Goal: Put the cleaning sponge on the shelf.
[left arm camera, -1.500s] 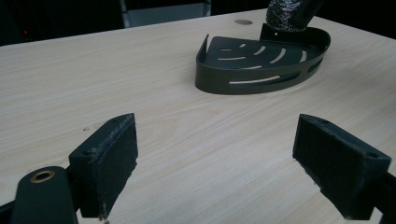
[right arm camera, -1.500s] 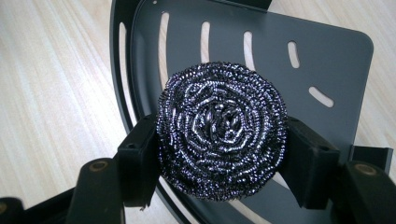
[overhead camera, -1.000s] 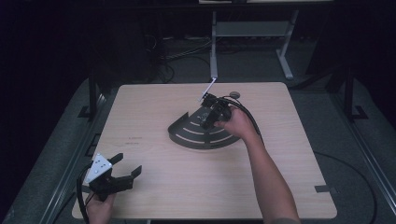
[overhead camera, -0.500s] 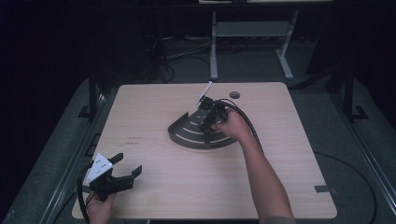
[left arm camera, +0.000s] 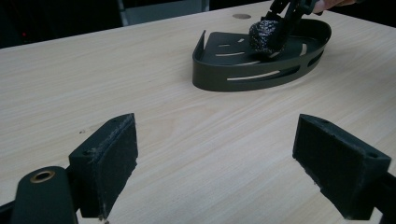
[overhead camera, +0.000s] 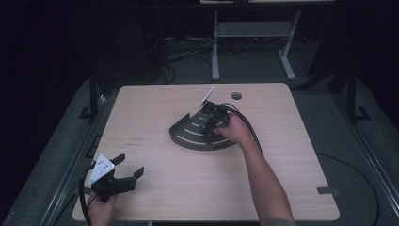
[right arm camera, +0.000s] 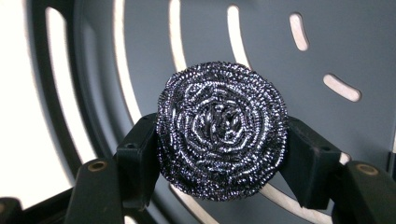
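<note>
Your right gripper (right arm camera: 222, 154) is clenched across the steel-wool scourer (right arm camera: 221, 130), which looks light and springy, so hold its middle gently.

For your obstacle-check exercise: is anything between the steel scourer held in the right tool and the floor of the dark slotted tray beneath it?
Nothing visible. The right tool is shut on the steel scourer, just over the slotted tray. The tray floor around it looks bare; whether the scourer already touches it cannot be told.
</note>
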The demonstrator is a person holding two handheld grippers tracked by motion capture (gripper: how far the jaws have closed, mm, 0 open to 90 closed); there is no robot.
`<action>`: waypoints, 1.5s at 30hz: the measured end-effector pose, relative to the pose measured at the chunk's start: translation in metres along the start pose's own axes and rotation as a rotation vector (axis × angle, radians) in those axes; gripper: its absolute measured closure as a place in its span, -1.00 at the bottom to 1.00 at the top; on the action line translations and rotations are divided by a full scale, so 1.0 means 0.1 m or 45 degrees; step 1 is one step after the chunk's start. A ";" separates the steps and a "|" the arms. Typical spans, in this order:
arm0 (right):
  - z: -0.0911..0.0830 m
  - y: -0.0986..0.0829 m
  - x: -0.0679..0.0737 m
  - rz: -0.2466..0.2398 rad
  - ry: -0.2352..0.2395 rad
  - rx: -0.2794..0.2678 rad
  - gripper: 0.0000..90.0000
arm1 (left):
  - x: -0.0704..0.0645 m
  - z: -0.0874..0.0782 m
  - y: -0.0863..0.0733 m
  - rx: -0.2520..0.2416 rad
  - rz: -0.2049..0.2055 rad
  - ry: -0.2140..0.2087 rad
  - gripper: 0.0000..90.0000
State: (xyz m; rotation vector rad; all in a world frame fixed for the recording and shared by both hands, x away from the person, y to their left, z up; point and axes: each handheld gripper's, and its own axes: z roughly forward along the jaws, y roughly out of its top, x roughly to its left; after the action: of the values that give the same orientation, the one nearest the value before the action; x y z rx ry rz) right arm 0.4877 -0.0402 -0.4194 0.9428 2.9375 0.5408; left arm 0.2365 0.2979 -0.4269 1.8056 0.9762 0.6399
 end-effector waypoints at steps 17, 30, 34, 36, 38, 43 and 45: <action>0.14 -0.05 -0.02 0.032 -0.025 0.009 -0.25 | 0.00 -0.01 0.00 -0.003 0.006 -0.002 -0.70; 0.16 -0.05 -0.02 0.051 -0.019 0.014 -0.27 | 0.01 -0.02 0.00 -0.002 0.008 0.001 -0.70; 0.17 -0.05 -0.02 0.056 -0.019 0.014 -0.29 | 0.01 -0.02 0.00 -0.005 0.009 0.003 -0.70; 0.17 -0.05 -0.02 0.060 -0.021 0.015 -0.32 | 0.01 -0.02 0.00 -0.005 0.011 0.003 -0.70; 0.17 -0.05 -0.03 0.062 -0.020 0.015 -0.37 | 0.01 -0.03 0.00 -0.005 0.011 0.004 -0.70; 0.15 -0.05 -0.02 0.071 -0.014 0.006 -0.45 | 0.01 -0.03 0.00 -0.005 0.011 0.003 -0.70; 0.14 -0.05 -0.02 0.064 -0.017 0.005 -0.52 | 0.01 -0.02 0.00 -0.006 0.013 0.002 -0.70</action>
State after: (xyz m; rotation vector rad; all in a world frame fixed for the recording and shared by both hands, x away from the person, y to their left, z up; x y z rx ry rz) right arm 0.4882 -0.0405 -0.4348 1.0191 2.9111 0.5283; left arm 0.2351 0.2997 -0.4256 1.8074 0.9669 0.6496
